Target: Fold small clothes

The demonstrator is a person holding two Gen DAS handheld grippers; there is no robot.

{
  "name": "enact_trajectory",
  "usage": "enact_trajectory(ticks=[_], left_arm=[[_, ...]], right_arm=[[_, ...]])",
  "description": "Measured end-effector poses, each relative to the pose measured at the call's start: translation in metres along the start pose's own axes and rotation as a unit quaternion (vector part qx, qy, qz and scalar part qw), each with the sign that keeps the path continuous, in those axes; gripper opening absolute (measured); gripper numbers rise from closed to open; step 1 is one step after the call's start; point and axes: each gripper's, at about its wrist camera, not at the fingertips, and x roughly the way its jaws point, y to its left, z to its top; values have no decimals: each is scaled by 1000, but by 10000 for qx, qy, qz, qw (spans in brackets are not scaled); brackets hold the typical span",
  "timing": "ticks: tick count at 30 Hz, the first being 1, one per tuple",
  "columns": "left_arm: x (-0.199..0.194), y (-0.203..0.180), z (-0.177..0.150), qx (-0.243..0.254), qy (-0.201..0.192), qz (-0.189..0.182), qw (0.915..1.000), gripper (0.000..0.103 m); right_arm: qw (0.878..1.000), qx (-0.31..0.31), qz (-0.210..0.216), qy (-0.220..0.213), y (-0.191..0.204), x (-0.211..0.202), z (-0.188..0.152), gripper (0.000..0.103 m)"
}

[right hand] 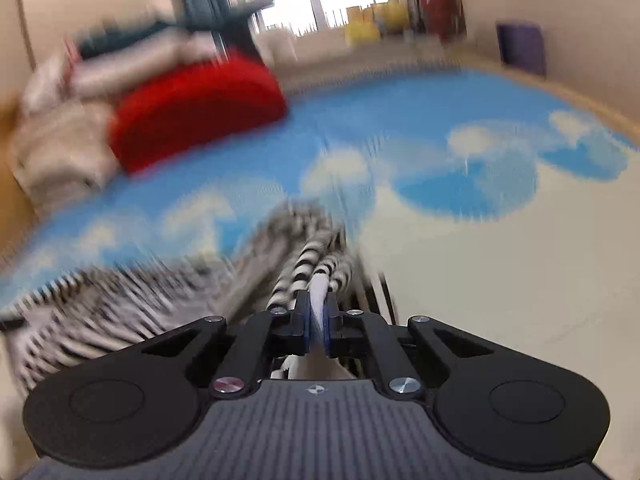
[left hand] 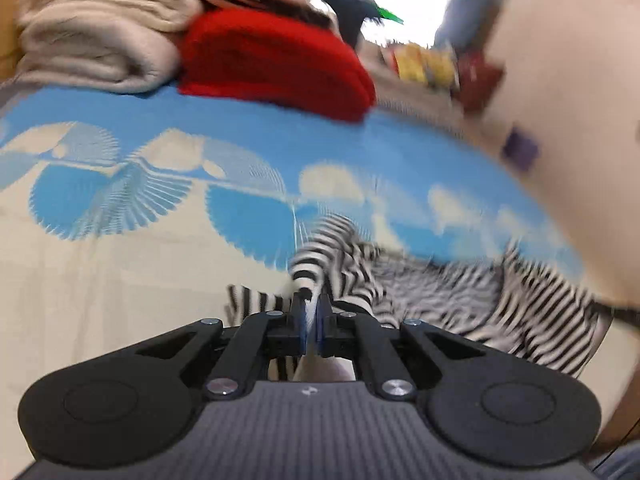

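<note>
A black-and-white striped garment (left hand: 440, 292) lies crumpled on a bed sheet (left hand: 120, 280) printed in blue and cream. My left gripper (left hand: 311, 312) is shut on a bunched edge of it, cloth pinched between the blue pads. The rest of the garment stretches off to the right in that view. In the right wrist view the same striped garment (right hand: 120, 312) spreads to the left, blurred. My right gripper (right hand: 318, 312) is shut on another gathered edge of it, with striped cloth rising just ahead of the pads.
A red folded cloth (left hand: 276, 64) and a beige folded blanket (left hand: 100, 36) are stacked at the far side of the bed. Beyond stand yellow items (right hand: 372, 24), a red object (right hand: 440, 4) and a purple box (right hand: 522, 48) by the wall.
</note>
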Motion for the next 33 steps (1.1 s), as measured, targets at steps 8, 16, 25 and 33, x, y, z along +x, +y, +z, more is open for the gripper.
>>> enact_trajectory(ticks=[8,16,25,33], left_arm=[[10,61,-22,-716,656,627,9933,5],[19,66,-33,-1211,664,403,9896,94],[11,43,-70,-548,1206,265,9908,101],[1,25,-73,145,952,522,9940,9]], right_arm=[[9893,1383,-292,363,-76,-21,-33,5],[9849,1585,-559,412,-87,0,-40,44],[9931,751,-87,897,-69,-24,-65,85],[9964,162,-269,790,-45,-39,-67,5]])
